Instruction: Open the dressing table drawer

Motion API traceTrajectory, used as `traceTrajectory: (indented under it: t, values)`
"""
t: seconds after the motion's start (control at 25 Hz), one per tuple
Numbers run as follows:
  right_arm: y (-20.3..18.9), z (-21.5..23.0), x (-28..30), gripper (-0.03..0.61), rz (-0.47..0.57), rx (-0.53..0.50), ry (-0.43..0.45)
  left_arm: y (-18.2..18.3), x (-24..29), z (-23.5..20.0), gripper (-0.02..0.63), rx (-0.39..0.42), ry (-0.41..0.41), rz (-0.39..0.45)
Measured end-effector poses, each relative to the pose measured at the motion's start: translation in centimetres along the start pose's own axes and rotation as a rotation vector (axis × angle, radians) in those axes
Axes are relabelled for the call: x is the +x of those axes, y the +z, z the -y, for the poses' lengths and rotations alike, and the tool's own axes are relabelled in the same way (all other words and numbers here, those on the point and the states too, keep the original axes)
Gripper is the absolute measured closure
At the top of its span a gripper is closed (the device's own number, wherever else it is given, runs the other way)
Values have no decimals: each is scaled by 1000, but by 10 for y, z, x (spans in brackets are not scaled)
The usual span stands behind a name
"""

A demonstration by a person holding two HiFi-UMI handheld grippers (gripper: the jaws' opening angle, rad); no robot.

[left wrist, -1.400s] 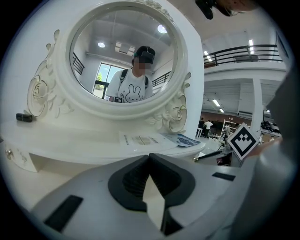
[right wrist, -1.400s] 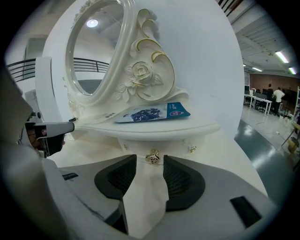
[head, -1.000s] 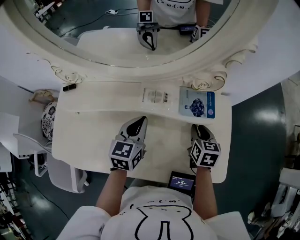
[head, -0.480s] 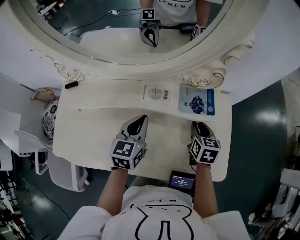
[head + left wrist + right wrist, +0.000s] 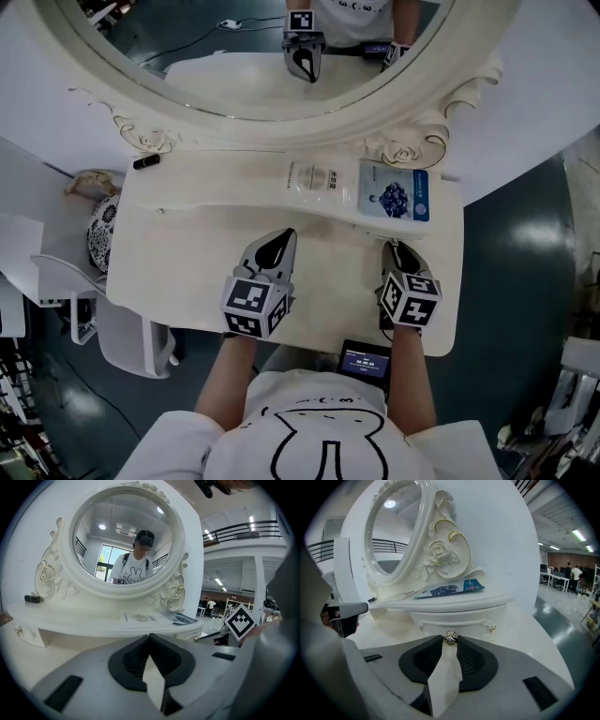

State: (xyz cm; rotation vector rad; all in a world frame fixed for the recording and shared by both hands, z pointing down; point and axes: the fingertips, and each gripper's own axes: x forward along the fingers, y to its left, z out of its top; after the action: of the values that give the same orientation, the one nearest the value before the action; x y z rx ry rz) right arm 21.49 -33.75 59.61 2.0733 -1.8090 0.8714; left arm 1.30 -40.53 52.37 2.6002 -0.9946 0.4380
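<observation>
A small cream drawer [image 5: 457, 617] sits under the raised shelf at the right of the dressing table [image 5: 187, 262]. Its round metal knob [image 5: 450, 639] lies between the tips of my right gripper [image 5: 450, 641], whose pads press on it from both sides. In the head view the right gripper [image 5: 395, 247] points at the shelf's right end, and the drawer front is hidden under the shelf there. My left gripper [image 5: 280, 237] rests over the middle of the tabletop, shut, with nothing between its fingers [image 5: 161, 656].
A blue face-mask packet [image 5: 396, 200] and a white packet [image 5: 316, 180] lie on the shelf below the oval mirror [image 5: 253, 47]. A small black object [image 5: 145, 161] lies at the shelf's left end. A phone-like screen [image 5: 364, 361] sits at the table's near edge, and a white chair [image 5: 131, 342] stands at the left.
The head view has shifted slightly, so the table sits a little higher in the picture. Neither gripper has visibly moved.
</observation>
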Motion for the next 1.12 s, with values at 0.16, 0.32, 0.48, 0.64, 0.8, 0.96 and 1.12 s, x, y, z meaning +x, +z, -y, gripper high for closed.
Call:
traceTrajectory:
  t: [0.16,0.32,0.48,0.64,0.8,0.96,1.12]
  values:
    - [-6,-1,-6,466,-7,0,4,-4,-6,3,606,-1,4,-3]
    - [-12,-3,-12,466,-11,-1,10,-6,-10,7,606,-6,2,1]
    - [-16,-4,-17,466,-17,-4,14,-7,-14,13,606,-4,-4,3]
    - [-21,-6,-23,466,-18,-7,20,-11,-18,18,606,-1,-8,0]
    - [-26,-7,-29,466,-18,-8,25,-14,-22,23,606,3,-12,1]
    - [-30,-8,-34,466,-16,-11,27,-16,-26,27,606,5,-15,4]
    - [-33,-9,-38,466,-13,-11,29,-19,-31,30,606,11,-15,3]
